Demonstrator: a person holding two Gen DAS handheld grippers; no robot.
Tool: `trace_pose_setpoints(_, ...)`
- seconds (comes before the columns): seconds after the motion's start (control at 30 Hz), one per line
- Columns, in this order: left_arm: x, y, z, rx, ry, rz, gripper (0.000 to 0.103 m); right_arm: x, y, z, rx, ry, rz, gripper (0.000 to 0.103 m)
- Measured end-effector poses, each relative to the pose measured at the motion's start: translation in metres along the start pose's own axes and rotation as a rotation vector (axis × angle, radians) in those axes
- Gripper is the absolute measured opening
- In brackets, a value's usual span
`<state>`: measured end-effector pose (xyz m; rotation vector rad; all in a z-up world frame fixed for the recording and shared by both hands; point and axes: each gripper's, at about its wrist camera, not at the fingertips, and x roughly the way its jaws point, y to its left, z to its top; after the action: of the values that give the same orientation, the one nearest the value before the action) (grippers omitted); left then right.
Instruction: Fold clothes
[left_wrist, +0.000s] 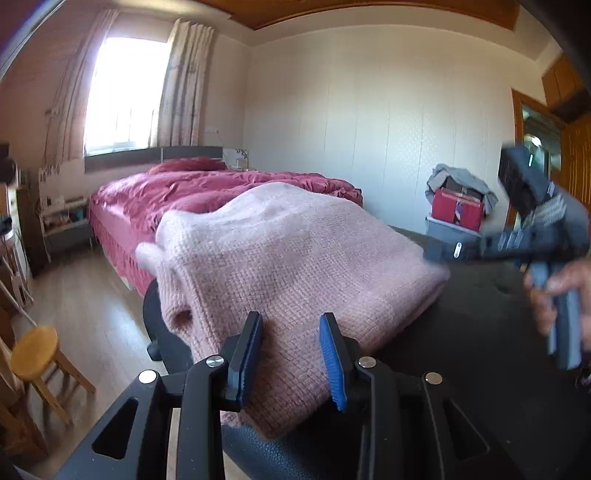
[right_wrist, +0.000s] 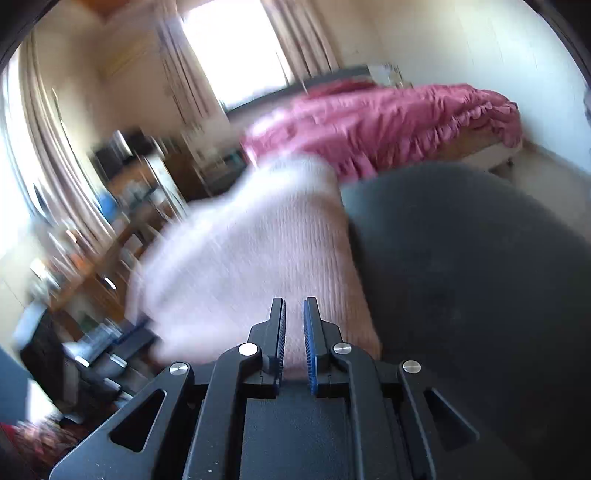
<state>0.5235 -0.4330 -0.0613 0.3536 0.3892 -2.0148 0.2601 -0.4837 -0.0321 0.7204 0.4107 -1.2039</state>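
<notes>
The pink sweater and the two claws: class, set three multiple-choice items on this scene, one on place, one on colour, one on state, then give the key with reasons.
1. Where does the sweater lie?
A. on the bed
B. on the black table
C. on the stool

2. What colour is the bed cover?
A. dark pink
B. green
C. white

3. How does the left claw stand?
A. shut on the sweater
B. open, over the sweater's near edge
C. out of view

Key: B, it rests on the black table; A, the cover is plainly dark pink; B, a wide gap shows between the fingers.
</notes>
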Motion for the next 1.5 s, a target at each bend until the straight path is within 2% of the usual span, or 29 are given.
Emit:
trace_pose_setpoints(0.07,-0.008,-0.005,-0.002,-0.04,0.001,0.04,0.032,0.015,-0.004,-0.007,-0.006,0.045,-0.058,0.008)
trace_pose_setpoints(0.17,-0.023,-0.017,-0.005,-0.096,0.002,0.117,0.032,0.011,-0.001,-0.007,-0.02,0.02,-0.1,0.008)
trace_pose_setpoints(0.27,-0.037,-0.029,-0.009,-0.151,0.003,0.193,0.032,0.001,0.012,-0.011,-0.056,-0.012,-0.147,0.012)
trace_pose_setpoints(0.3,-0.042,-0.033,-0.01,-0.17,0.003,0.219,0.032,-0.006,0.018,-0.012,-0.066,-0.039,-0.153,0.016)
trace_pose_setpoints(0.37,-0.052,-0.041,-0.012,-0.207,0.004,0.27,0.032,-0.018,0.03,-0.016,-0.083,-0.087,-0.164,0.033)
trace_pose_setpoints(0.4,-0.057,-0.045,-0.013,-0.225,0.004,0.296,0.032,-0.023,0.035,-0.02,-0.078,-0.095,-0.161,0.046)
trace_pose_setpoints(0.47,-0.064,-0.058,-0.016,-0.265,0.008,0.313,0.032,-0.033,0.044,-0.031,-0.07,-0.107,-0.156,0.054)
trace_pose_setpoints(0.57,-0.061,-0.075,-0.015,-0.274,0.031,0.359,0.032,-0.042,0.052,-0.052,-0.076,-0.096,-0.165,0.054)
trace_pose_setpoints(0.7,-0.046,-0.095,-0.01,-0.16,0.085,0.429,0.032,-0.059,0.056,-0.063,-0.085,-0.116,-0.18,0.055)
trace_pose_setpoints(0.8,-0.04,-0.1,-0.005,-0.121,0.108,0.468,0.032,-0.058,0.056,-0.07,-0.096,-0.074,-0.177,0.056)
trace_pose_setpoints(1.03,-0.033,-0.094,0.007,-0.159,0.122,0.49,0.032,-0.056,0.06,-0.073,-0.113,-0.052,-0.16,0.056)
trace_pose_setpoints(1.27,-0.03,-0.108,0.007,-0.102,0.14,0.559,0.032,-0.054,0.064,-0.074,-0.125,-0.038,-0.155,0.056)
trace_pose_setpoints(1.5,-0.014,-0.1,0.007,-0.097,0.182,0.521,0.033,-0.052,0.07,-0.075,-0.151,-0.029,-0.155,0.057)
